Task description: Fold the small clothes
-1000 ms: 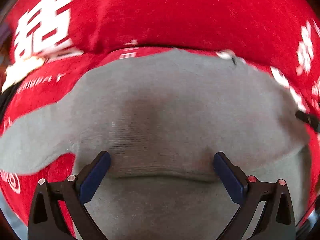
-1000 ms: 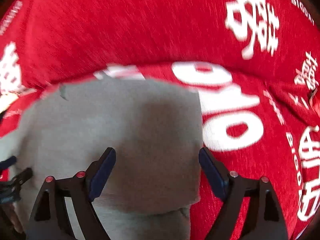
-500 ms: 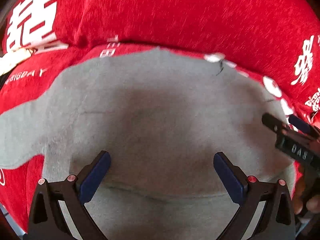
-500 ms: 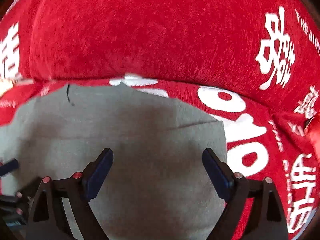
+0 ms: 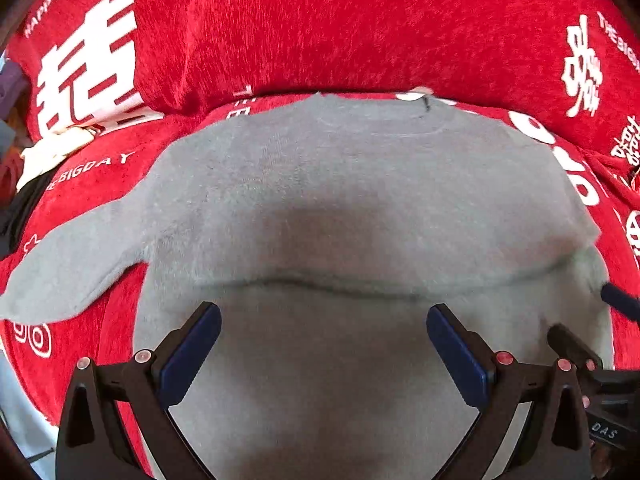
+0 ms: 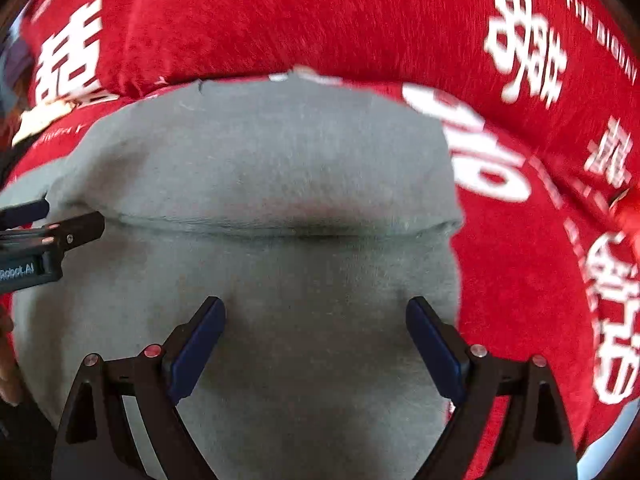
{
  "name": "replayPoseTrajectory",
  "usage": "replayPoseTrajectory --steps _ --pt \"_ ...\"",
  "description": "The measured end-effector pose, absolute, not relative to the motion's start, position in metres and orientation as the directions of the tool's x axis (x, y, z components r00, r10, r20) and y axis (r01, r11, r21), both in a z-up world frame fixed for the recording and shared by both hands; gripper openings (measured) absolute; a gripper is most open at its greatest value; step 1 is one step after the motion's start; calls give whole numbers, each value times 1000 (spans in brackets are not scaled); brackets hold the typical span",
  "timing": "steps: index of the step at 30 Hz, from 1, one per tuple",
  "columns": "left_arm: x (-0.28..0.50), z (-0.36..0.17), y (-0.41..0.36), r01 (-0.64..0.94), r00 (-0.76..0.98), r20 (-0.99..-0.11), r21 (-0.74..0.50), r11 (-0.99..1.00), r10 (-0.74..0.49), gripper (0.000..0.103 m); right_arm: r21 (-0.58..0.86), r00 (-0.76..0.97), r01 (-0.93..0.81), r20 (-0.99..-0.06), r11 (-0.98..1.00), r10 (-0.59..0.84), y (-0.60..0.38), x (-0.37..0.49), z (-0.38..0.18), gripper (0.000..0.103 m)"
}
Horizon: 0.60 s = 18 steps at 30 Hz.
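One grey top [image 5: 360, 200] lies spread on a red blanket [image 5: 340, 28] printed with white characters. A fold line runs across the top, with the near layer lying toward the cameras. One sleeve [image 5: 72, 264] sticks out at the left side in the left view; no second sleeve shows.

Two tongs are in view. The left tongs [image 5: 323, 344] hang over the near layer with jaws wide apart, nothing pinched. The right tongs [image 6: 316, 340] do the same, jaws spread wide with only flat cloth below them. Each pair has two blue pads [image 5: 188, 356]. The left tongs also show at the left edge of the right view [image 6: 40, 236].
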<state>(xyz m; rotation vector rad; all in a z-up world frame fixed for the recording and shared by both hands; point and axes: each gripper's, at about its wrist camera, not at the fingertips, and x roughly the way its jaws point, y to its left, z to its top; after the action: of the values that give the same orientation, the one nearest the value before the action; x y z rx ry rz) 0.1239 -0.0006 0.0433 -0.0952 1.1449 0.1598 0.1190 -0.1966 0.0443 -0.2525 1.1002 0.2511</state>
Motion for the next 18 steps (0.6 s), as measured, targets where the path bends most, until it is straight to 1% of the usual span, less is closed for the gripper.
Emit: replayPoseTrajectory --steps 2,4,5,6,8,11,14,16,18 --pt "125 33 -9 -149 360 -932 -16 989 40 103 -49 419 -324 -903 945 97 -191 123 46 94" --pt "122 17 -8 -146 313 -949 -11 989 36 103 31 347 -319 -926 947 147 -189 135 34 94" --pt "117 20 -5 -150 346 -938 -29 988 25 103 40 322 -303 -936 952 142 -190 137 27 97" --pt "110 22 -2 -158 355 -934 -26 987 32 103 2 364 -319 -923 948 124 -186 131 28 97" --pt "95 23 1 -145 357 -934 -30 989 24 103 -52 376 -349 -922 936 89 -181 112 28 97" --pt "57 26 4 -101 392 -920 -20 995 21 103 -45 397 -388 -910 921 123 -193 67 29 98" --pt "15 27 15 -109 425 -905 -52 993 0 103 -67 428 -438 -893 896 142 -215 17 30 98" --pt "-8 21 15 -100 418 -908 -22 995 22 103 -111 440 -467 -890 877 121 -223 -11 28 100" --pt "-27 19 12 -76 402 -915 1 997 32 103 -88 408 -454 -905 886 119 -234 -26 24 102"
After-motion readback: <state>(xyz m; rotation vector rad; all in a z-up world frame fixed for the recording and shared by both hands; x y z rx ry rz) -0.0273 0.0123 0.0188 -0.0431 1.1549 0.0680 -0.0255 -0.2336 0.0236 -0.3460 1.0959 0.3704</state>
